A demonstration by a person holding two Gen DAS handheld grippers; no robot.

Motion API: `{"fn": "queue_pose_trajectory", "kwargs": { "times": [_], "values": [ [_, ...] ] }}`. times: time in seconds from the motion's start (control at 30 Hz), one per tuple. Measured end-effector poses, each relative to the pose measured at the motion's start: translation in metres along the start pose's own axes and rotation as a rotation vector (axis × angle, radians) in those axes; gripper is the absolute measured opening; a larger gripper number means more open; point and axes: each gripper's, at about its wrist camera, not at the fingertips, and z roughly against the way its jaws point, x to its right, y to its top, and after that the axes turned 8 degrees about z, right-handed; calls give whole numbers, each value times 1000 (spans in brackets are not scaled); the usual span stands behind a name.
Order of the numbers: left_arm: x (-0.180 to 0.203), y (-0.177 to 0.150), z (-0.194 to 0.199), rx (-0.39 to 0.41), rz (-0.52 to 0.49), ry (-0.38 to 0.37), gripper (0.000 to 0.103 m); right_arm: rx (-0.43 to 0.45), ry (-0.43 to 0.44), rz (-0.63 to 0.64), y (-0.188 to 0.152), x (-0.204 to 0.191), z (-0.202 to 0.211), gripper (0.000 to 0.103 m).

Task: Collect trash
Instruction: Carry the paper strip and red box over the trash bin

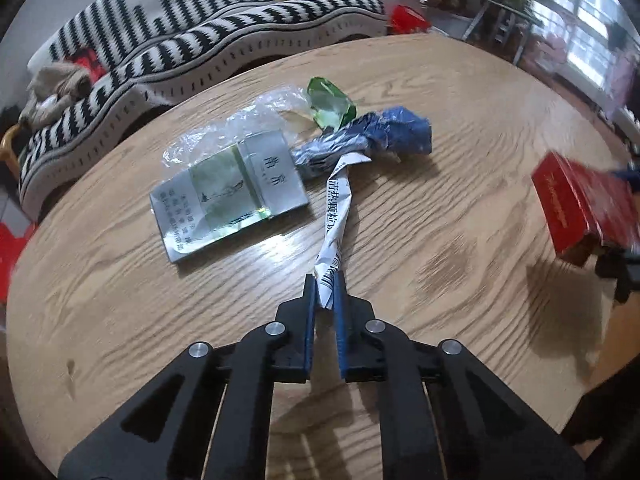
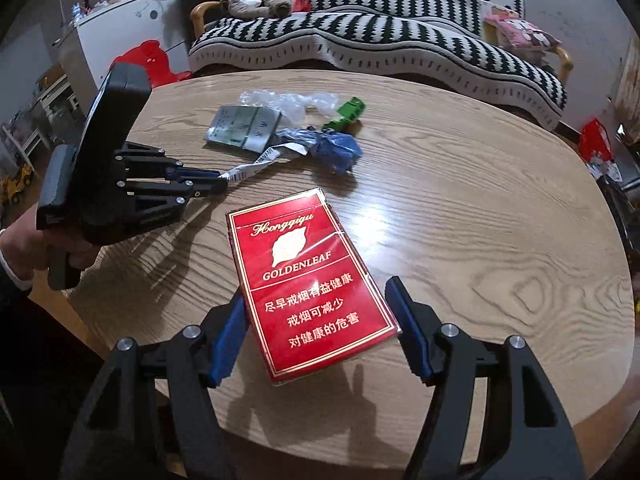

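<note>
My left gripper (image 1: 325, 280) is shut on the end of a twisted white printed wrapper strip (image 1: 336, 208). The strip runs up to a crumpled blue wrapper (image 1: 384, 136) lying on the round wooden table (image 1: 460, 92). In the right wrist view the left gripper (image 2: 222, 182) nips the strip (image 2: 260, 164) just off the tabletop. My right gripper (image 2: 318, 292) is shut on a red cigarette pack (image 2: 308, 280), with the blue pads on its two long sides. The pack (image 1: 580, 208) hangs above the table at the right and casts a shadow.
A flattened grey-green cigarette pack (image 1: 228, 196), clear plastic film (image 1: 240, 120) and a green scrap (image 1: 330, 104) lie beside the blue wrapper. A black-and-white striped sofa (image 2: 400, 32) stands behind the table. A red stool (image 2: 156, 60) and a white cabinet (image 2: 120, 28) stand at the left.
</note>
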Motion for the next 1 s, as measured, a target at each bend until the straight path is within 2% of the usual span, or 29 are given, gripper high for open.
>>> {"fn": "queue_pose_trajectory", "kwargs": {
  "times": [0.1, 0.3, 0.43, 0.6, 0.73, 1.0],
  "values": [
    [4, 8, 17, 23, 62, 3, 7, 19, -14, -26, -7, 9, 13, 65],
    [27, 12, 59, 92, 108, -44, 7, 49, -36, -103, -29, 33, 42, 65],
    [56, 19, 72, 131, 73, -84, 7, 54, -81, -150, -47, 50, 60, 65],
    [117, 30, 72, 139, -2, -166, 7, 72, -149, -266, -79, 85, 92, 65],
    [179, 33, 66, 132, -82, -236, 7, 54, -254, -360, -115, 117, 119, 65],
    [303, 26, 54, 90, -211, -398, 7, 10, -452, -683, -222, 200, 186, 65]
  ]
}}
